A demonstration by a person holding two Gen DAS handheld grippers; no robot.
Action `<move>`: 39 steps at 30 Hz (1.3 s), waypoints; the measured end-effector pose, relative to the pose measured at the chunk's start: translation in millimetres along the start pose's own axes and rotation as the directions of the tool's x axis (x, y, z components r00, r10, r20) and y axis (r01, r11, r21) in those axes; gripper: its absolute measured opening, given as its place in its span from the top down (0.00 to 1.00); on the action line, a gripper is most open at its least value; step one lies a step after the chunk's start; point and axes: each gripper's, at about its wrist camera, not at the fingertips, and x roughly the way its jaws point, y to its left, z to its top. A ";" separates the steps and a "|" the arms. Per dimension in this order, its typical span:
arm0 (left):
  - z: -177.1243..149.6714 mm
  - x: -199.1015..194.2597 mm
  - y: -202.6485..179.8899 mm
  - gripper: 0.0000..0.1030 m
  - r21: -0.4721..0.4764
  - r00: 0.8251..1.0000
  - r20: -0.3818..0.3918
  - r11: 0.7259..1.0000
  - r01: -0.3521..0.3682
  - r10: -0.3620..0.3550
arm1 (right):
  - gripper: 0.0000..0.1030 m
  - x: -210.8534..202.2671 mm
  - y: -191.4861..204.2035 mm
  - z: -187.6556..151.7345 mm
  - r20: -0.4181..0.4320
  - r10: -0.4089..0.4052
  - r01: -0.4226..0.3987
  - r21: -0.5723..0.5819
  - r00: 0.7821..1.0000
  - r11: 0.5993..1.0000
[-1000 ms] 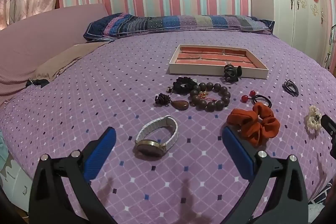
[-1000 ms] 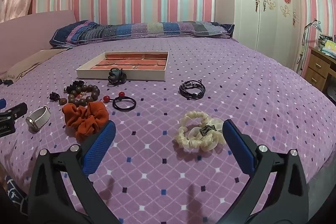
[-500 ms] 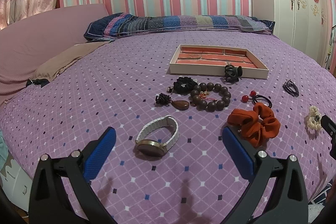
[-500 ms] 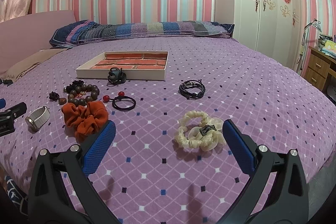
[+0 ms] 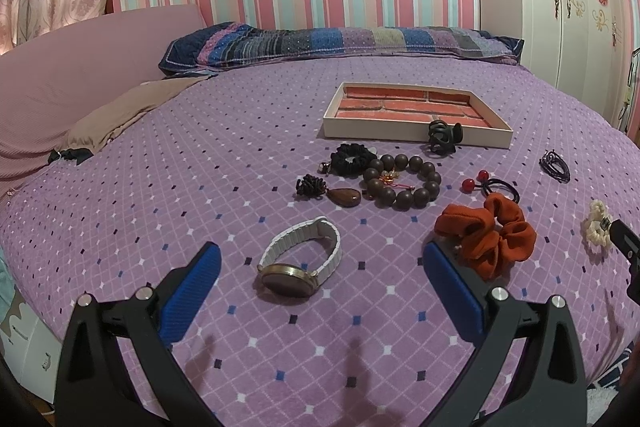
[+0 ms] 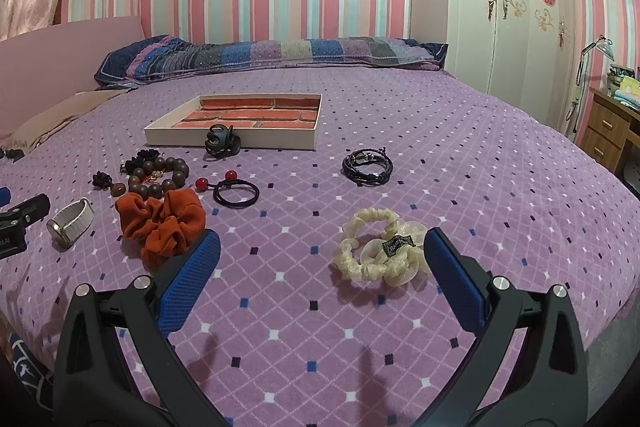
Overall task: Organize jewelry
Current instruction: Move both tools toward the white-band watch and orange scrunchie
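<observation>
A shallow white tray [image 5: 416, 137] with a brick-pattern floor lies on the purple bedspread. In front of it lie a black claw clip [image 5: 444, 137], a black scrunchie [image 5: 352, 159], a wooden bead bracelet [image 5: 404, 181], a brown pendant [image 5: 344, 197], a red-bead hair tie [image 5: 494, 185] and an orange scrunchie [image 5: 488, 235]. My left gripper [image 5: 320, 259] is open and empty, just above a white-strap watch [image 5: 300, 259]. My right gripper [image 6: 320, 259] is open and empty, with a cream scrunchie [image 6: 380, 253] between its fingers. A black cord bracelet [image 6: 367, 167] lies beyond.
A patchwork pillow [image 5: 340, 43] lies along the head of the bed, with a brown cloth [image 5: 120, 111] at the left. White wardrobes [image 6: 508, 11] and a wooden desk [image 6: 612, 131] stand to the right of the bed.
</observation>
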 end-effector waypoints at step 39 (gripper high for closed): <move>-9.7 12.0 12.0 0.04 -0.023 0.999 -0.041 1.000 0.019 -0.020 | 0.04 10.9 13.7 -2.5 -0.014 -0.005 0.004 -0.030 1.000 1.000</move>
